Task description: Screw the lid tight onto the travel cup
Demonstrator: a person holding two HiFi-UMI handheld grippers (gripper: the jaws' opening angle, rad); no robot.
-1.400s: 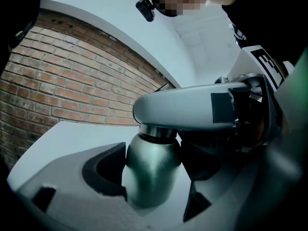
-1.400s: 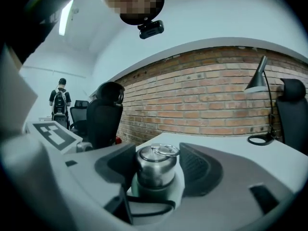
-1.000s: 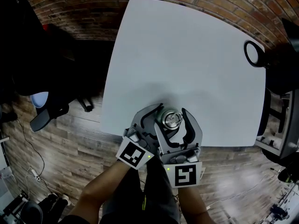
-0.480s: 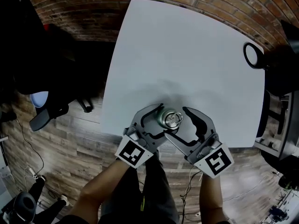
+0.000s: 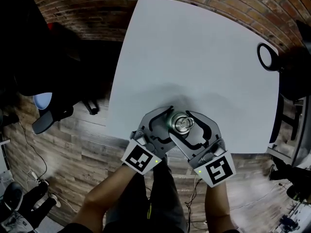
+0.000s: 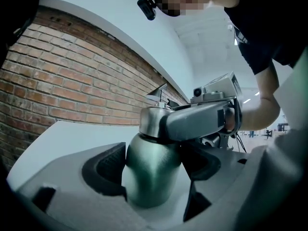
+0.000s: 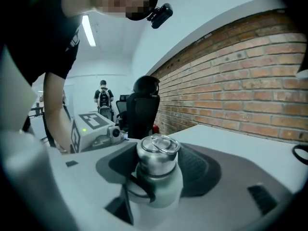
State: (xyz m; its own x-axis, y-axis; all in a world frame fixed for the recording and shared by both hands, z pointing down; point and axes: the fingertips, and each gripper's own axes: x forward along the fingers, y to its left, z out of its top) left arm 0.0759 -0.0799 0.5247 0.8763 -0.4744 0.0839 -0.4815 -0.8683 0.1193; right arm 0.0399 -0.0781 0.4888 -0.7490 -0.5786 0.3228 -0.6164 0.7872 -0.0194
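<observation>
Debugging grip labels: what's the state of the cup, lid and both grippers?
travel cup: upright on the white table, held at the body.
lid: sitting on the cup's neck; tightness cannot be told.
left gripper: shut on the travel cup's body.
right gripper: jaws around the lid, closing, pads not yet pressing.

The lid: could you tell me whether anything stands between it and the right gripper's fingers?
Nothing visible does: the lid sits between the right gripper's closing fingers; the left gripper grips the cup below.
</observation>
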